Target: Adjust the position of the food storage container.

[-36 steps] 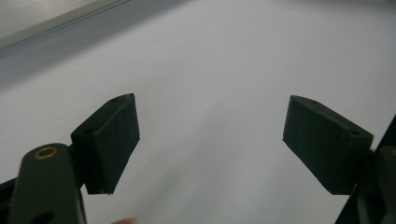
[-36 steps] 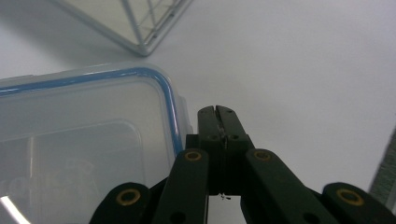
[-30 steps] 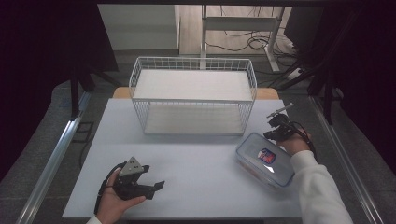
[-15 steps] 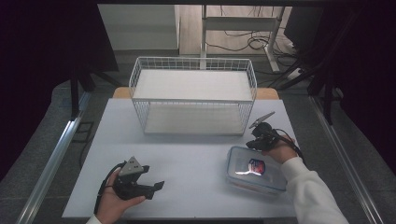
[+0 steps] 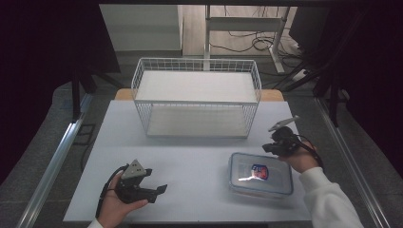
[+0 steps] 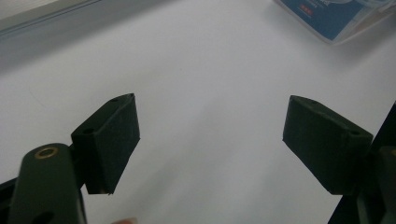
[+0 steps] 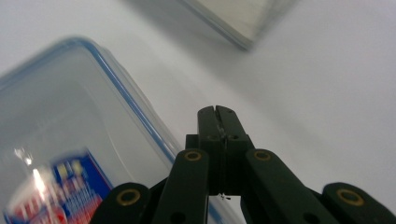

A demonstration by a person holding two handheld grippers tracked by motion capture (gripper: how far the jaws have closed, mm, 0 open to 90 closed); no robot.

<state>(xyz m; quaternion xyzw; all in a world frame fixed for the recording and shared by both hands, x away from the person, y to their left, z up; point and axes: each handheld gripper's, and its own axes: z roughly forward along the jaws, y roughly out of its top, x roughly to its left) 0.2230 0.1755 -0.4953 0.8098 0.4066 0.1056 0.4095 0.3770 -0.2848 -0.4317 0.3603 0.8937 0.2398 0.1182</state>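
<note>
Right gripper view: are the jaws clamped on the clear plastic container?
No; the right gripper has its jaws shut on nothing, beside the clear plastic container.

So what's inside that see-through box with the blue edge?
The plastic box looks empty through its clear lid. A red and blue sticker sits on the lid, and it hides whatever is right beneath it. The box rests on the white table.

bright overhead light on the white table (image 5: 190, 156), dark surroundings; glare on the container lid (image 5: 247, 178), blurred close up.
</note>
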